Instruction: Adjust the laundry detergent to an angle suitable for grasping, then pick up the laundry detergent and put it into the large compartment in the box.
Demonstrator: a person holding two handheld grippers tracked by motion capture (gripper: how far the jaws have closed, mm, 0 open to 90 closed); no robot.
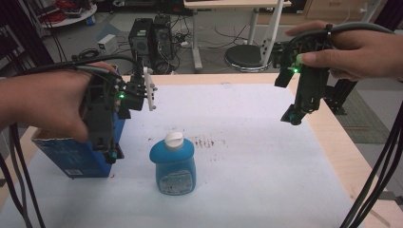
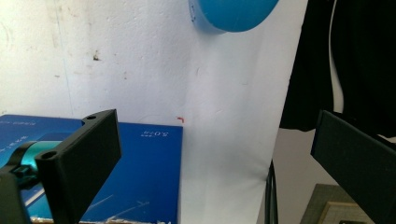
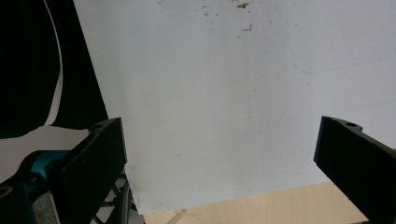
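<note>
Clearly the left gripper [image 1: 111, 154] is hovering nearer the upright blue bottle [image 1: 174, 166], jaws apart; the right gripper [image 1: 294, 116] is waiting farther off, jaws apart too.

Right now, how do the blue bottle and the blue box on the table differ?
The blue bottle is rounded, a lighter blue, and has a white cap; the blue box is rectangular, a darker blue, and open at the top. The bottle stands apart near the middle of the white sheet; the box sits at its left edge, directly under the left gripper, whose jaws are open above it. Both stand upright, and neither is gripped.
</note>
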